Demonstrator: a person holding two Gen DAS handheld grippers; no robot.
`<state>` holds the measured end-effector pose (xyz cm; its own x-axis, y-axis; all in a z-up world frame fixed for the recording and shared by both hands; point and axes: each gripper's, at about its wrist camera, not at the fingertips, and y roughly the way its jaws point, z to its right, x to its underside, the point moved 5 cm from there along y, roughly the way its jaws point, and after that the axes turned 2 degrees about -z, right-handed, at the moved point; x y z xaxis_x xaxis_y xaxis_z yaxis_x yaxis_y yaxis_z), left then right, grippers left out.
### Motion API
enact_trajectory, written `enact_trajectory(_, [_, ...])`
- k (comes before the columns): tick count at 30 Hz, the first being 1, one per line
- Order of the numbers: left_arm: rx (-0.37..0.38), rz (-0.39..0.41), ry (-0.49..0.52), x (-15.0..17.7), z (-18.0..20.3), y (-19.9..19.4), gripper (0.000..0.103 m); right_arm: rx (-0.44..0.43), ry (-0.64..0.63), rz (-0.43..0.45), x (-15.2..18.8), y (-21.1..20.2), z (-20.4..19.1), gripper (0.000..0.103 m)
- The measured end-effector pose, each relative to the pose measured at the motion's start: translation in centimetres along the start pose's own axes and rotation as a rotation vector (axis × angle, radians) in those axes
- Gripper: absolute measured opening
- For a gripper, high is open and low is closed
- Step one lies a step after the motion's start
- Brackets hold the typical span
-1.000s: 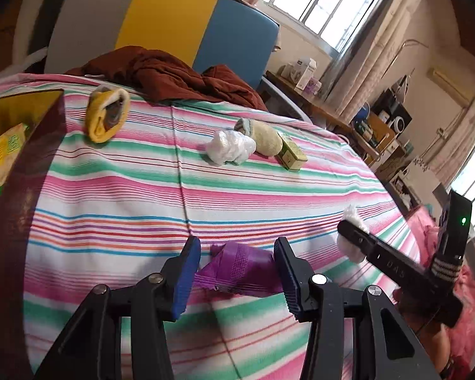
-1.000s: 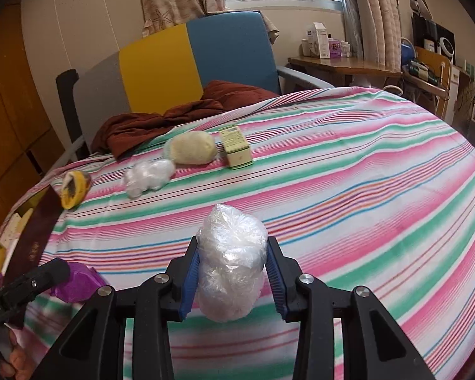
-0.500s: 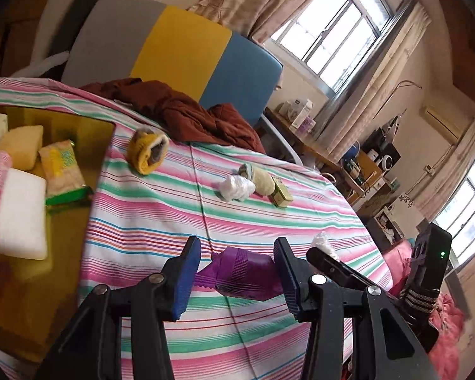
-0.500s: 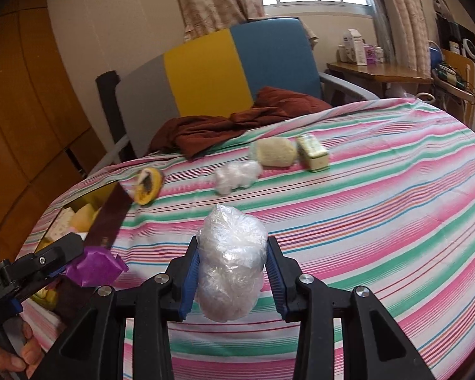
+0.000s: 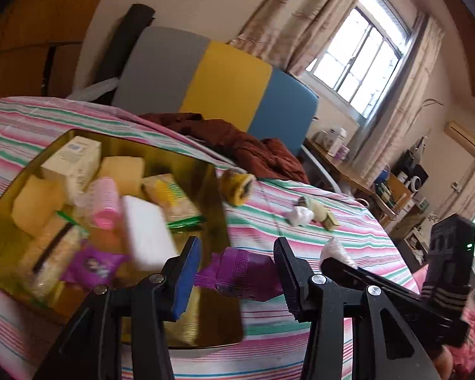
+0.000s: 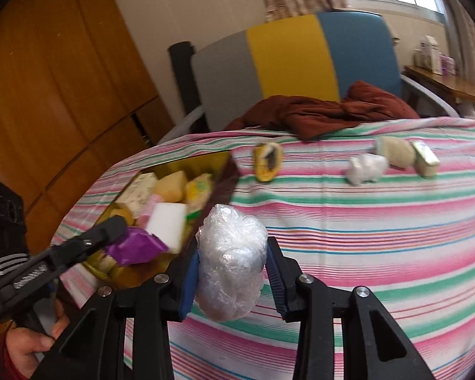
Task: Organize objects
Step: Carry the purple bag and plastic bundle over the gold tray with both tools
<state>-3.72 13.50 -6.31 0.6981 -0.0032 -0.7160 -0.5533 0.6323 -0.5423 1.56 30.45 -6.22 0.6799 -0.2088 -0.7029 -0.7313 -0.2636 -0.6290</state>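
My left gripper (image 5: 237, 272) is shut on a purple packet (image 5: 242, 274) and holds it above the near right edge of a gold tin box (image 5: 215, 174) on the striped table. The box holds several items: sponges, a white block, a pink bottle, another purple packet. My right gripper (image 6: 232, 272) is shut on a clear crumpled plastic bundle (image 6: 231, 262), held above the tablecloth just right of the box (image 6: 228, 161). The left gripper with its packet (image 6: 136, 247) shows at the left of the right wrist view.
On the striped tablecloth (image 6: 364, 221) lie a yellow rolled sock (image 6: 267, 161), a white plastic wad (image 6: 365, 167), a cream roll (image 6: 394, 152) and a small green box (image 6: 424, 158). A brown cloth (image 6: 326, 110) lies at the far edge by a grey-yellow-blue chair (image 6: 288, 60).
Both grippers have swung left toward the gold box while keeping their loads. The left gripper with the purple packet now hangs over the box's edge.
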Motion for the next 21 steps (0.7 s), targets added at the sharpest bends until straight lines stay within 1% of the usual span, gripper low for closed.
enact_trajectory(5, [-0.062, -0.012, -0.017, 0.4, -3.3, -0.5, 0.048, -0.064, -0.057, -0.04, 0.1, 1.8, -3.9, 0.039])
enact_trajectory(10, [-0.089, -0.023, -0.033, 1.3, -5.2, -1.2, 0.048, -0.1, -0.092, -0.08, 0.5, 3.6, -6.8, 0.039])
enact_trajectory(13, [-0.104, -0.024, -0.035, 1.6, -6.0, -1.3, 0.048, -0.104, -0.091, -0.089, 0.4, 4.4, -7.5, 0.039])
enact_trajectory(16, [-0.124, -0.04, -0.01, 2.1, -6.3, -1.3, 0.048, -0.089, -0.086, -0.096, 0.2, 5.2, -7.8, 0.041])
enact_trajectory(18, [-0.133, -0.046, 0.005, 2.3, -6.4, -1.2, 0.048, -0.079, -0.063, -0.111, 0.2, 5.8, -7.7, 0.043])
enact_trajectory(21, [-0.139, -0.053, 0.001, 2.6, -6.7, -1.2, 0.048, -0.08, -0.032, -0.121, 0.3, 6.1, -7.4, 0.043])
